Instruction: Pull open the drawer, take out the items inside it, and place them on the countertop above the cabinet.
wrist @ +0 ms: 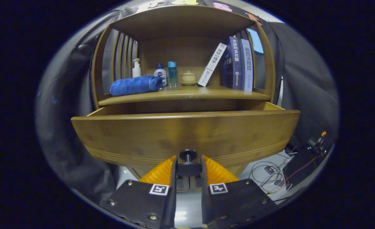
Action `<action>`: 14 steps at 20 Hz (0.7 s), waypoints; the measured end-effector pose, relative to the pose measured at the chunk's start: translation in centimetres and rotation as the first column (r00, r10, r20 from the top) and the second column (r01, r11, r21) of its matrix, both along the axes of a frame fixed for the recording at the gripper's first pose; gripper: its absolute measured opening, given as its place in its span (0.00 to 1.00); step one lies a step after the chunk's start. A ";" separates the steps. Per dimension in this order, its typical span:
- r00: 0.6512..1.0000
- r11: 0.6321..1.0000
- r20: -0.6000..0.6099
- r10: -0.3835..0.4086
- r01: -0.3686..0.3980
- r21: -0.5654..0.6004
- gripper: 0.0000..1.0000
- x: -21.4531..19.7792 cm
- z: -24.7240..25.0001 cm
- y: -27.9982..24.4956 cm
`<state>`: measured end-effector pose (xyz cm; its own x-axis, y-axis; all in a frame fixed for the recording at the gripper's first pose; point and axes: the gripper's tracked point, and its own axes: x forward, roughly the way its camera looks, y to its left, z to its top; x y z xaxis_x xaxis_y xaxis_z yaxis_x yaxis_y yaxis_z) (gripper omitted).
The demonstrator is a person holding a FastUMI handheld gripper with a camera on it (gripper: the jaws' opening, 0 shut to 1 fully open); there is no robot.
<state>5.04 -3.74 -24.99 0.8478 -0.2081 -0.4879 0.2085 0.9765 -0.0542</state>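
A: What is the claw (189, 168) doing?

B: Its 2 fingers (162, 173) sit close together, and the round dark knob (188, 162) of the drawer (184, 133) is right between them. The fingers look like they squeeze the knob from both sides.

A: And the drawer?

B: It is pulled out toward the claw. Its wide wooden front stands just past the fingertips, and a strip of the open top shows behind that front. What is inside is hidden by the front.

A: What is above it?

B: The counter (206, 93) of the wooden cabinet (181, 22), with a roof and slatted sides around it. A rolled blue towel (135, 85) lies near the counter's left front edge. Behind the towel stands a white pump bottle (136, 67). Next to the towel's right end are a small white bottle with a blue cap (160, 72) and a tall blue bottle (172, 73).

A: Anything in the middle?

B: A little cream pot with a lid (188, 78) sits toward the back. A white book (211, 64) leans to the right against 2 more books, a dark blue book (232, 63) and a pale book (247, 65), at the counter's right side.

A: And lower down?

B: Thin loose wires (275, 176) lie on the floor to the right of the claw.
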 end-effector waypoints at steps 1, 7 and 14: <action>1.000 1.000 -0.005 -0.010 0.010 0.000 0.33 -1.0 0.0 0.0; 0.999 0.999 -0.035 -0.036 0.035 -0.029 0.33 -5.1 -0.2 0.5; 0.999 1.000 -0.023 -0.028 0.028 -0.008 0.40 -5.4 0.1 0.9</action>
